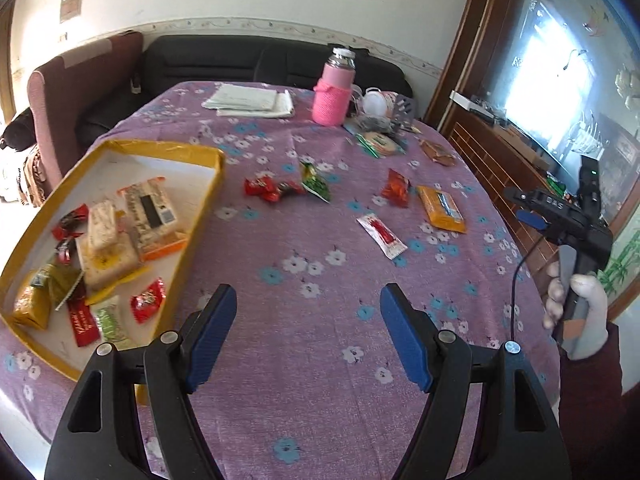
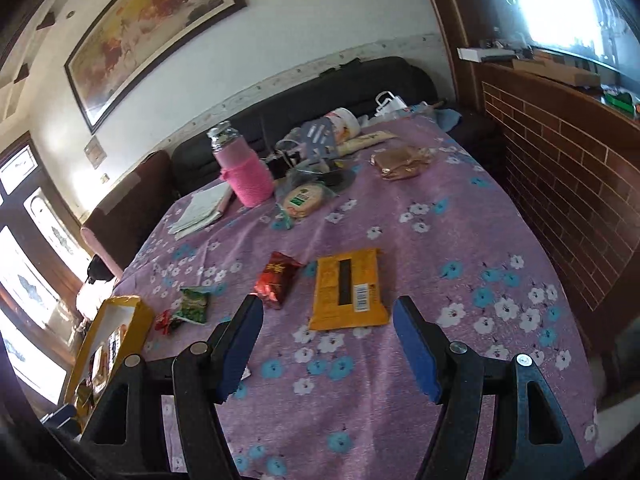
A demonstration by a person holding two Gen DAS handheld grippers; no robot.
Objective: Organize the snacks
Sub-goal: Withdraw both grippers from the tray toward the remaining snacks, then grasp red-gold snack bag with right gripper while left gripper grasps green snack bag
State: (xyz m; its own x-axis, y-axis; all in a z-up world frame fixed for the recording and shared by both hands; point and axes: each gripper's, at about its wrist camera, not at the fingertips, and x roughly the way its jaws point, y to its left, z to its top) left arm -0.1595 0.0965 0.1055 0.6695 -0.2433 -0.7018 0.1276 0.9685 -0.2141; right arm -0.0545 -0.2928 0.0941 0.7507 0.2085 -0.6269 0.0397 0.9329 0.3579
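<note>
Both grippers' fingers (image 1: pixel 212 336) spread over bare tablecloth (image 1: pixel 304 352) beside tray (image 1: pixel 218 168).

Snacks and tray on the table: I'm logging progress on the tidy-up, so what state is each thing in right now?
Yellow tray: on the table, partly filled with snacks.
Orange packet: flat on the cloth, not yet in the tray.
Red packet: loose on the cloth.
Pink bottle: upright, capped.
Left gripper: open, empty.
Right gripper: open, empty, above the cloth.
</note>
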